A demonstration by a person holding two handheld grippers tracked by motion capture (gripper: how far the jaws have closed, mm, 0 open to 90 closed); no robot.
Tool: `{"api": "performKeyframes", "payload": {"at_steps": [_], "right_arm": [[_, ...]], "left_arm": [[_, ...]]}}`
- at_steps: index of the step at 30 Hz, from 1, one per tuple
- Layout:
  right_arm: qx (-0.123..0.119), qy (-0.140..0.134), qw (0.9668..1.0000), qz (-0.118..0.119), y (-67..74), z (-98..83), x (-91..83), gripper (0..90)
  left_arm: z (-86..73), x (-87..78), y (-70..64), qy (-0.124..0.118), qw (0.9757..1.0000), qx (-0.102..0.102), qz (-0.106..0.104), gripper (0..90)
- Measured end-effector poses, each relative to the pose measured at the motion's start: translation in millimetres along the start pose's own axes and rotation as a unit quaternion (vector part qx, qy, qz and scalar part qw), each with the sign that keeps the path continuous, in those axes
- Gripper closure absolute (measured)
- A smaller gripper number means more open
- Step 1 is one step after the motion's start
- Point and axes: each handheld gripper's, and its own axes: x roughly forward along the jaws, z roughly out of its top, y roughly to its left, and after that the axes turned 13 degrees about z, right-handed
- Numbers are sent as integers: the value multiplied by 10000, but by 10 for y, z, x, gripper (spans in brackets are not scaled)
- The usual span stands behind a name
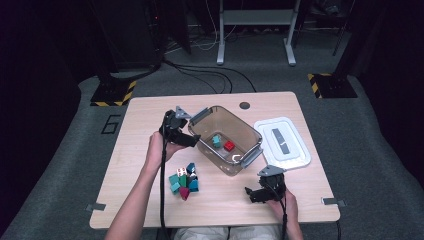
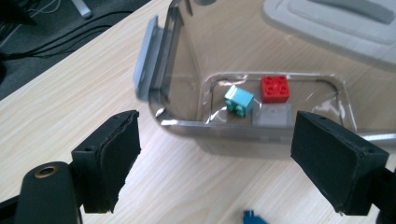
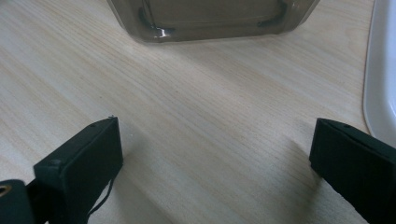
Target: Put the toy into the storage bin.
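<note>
Left jaws wide apart, nothing between the pads; left gripper (image 1: 192, 141) parked just outside the near-left wall of the clear bin (image 1: 206, 144), aimed at it. Right jaws also spread wide, empty; right gripper (image 1: 252, 195) low over bare table (image 1: 150, 107) near the front edge, well clear of the work — looks like standby while the left does the picking.

Job in hand reads as moving toy blocks from table into bin, left side doing it. Loose block pile (image 1: 184, 180) just in front of the left hand, within easy reach, between that hand and the front edge; teal, green, dark red, blue pieces, exact count unclear.

Inside bin, seen through the wall in the left gripper view: teal block (image 2: 239, 100) tilted on its side, red block (image 2: 275, 88) studs up just beside it, grey block (image 2: 272, 115) flat against the near wall. Three in, most of the pile still out, so early-to-middle stage by judgement.

Bin open on top, grey latch handles (image 1: 199, 114) flipped outward at both ends. White lid (image 1: 282, 142) set flat to the right of the bin, apart from it, out of the way of drops.
</note>
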Motion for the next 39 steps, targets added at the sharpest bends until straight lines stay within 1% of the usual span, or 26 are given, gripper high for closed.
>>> {"api": "performKeyframes", "payload": {"at_steps": [2, 3, 6, 7, 8, 11, 12, 13, 17, 18, 19, 20, 21, 22, 23, 24, 25, 26, 27, 28, 29, 30, 35, 36, 38, 39], "right_arm": [[0, -3, 10000, 7, 0, 0, 1, 19], [0, -3, 10000, 7, 0, 0, 1, 19], [-2, 0, 10000, 0, -1, 0, 0, 19], [-2, 0, 10000, 0, -1, 0, 0, 19], [0, 0, 10000, 0, 0, 0, 0, 19], [0, 0, 10000, 0, 0, 0, 0, 20], [0, 1, 10000, -1, 0, 0, 0, 20], [1, -1, 10000, -2, 0, 0, 0, 20], [3, -3, 10000, 6, 0, 0, 1, 20], [2, -5, 10000, 5, 0, 0, 1, 20], [3, -2, 10000, 5, 0, 0, 1, 20], [4, -2, 10000, 4, 0, 0, 1, 20], [4, -2, 10000, 4, 0, 0, 1, 20], [5, -2, 10000, 3, 0, 0, 1, 20], [5, -3, 10000, 1, 0, 0, 1, 20], [11, -4, 10000, -3, 1, 0, 1, 20], [12, -2, 10000, -3, 1, 0, 1, 20], [9, -3, 10000, -3, 0, 1, 1, 20], [9, -3, 10000, -3, 0, 1, 1, 20], [6, -3, 10000, -1, 0, 1, 1, 20], [6, -3, 10000, -1, 0, 1, 1, 20], [8, -3, 10000, -2, 0, 0, 1, 20], [18, -3, 10000, -9, 2, 0, 0, 20], [17, -2, 10000, -12, 2, 0, 0, 20], [19, -3, 10000, -14, 2, -1, 0, 20], [22, -4, 10000, -20, 1, -1, 0, 20]], "left_arm": [[-78, -22, 20, 10, 10000, -26, 26, 150], [-78, -22, 20, 10, 10000, -26, 26, 148], [-262, -54, 50, 34, 9999, -121, 78, 148], [-262, -54, 50, 34, 9999, -121, 78, 147], [-314, -62, 60, 46, 9998, -141, 95, 147], [-487, -64, 94, 45, 9995, -287, 137, 144], [-600, -46, 121, 98, 9992, -367, 142, 143], [-654, -43, 136, 145, 9990, -383, 150, 143], [-889, -26, 190, 197, 9980, -588, 124, 142], [-889, -26, 190, 197, 9980, -588, 124, 141], [-1001, 17, 211, 294, 9975, -637, 122, 141], [-1054, 43, 222, 332, 9971, -683, 84, 140], [-1054, 43, 222, 332, 9971, -683, 84, 140], [-1103, 71, 222, 346, 9963, -779, 49, 140], [-1143, 91, 226, 409, 9962, -766, 27, 140], [-1195, 133, 206, 367, 9952, -907, -54, 138], [-1208, 152, 188, 394, 9952, -890, -114, 138], [-1219, 173, 171, 446, 9959, -775, -128, 138], [-1219, 173, 171, 446, 9959, -775, -128, 139], [-1254, 246, 115, 518, 9956, -762, -185, 139], [-1254, 246, 115, 518, 9956, -762, -185, 139], [-1281, 327, 88, 658, 9951, -703, -204, 139], [-1326, 402, 92, 726, 9937, -801, -288, 138], [-1344, 431, 105, 770, 9937, -779, -240, 138], [-1354, 444, 112, 790, 9936, -774, -231, 139], [-1380, 478, 107, 812, 9931, -821, -197, 140]]}}
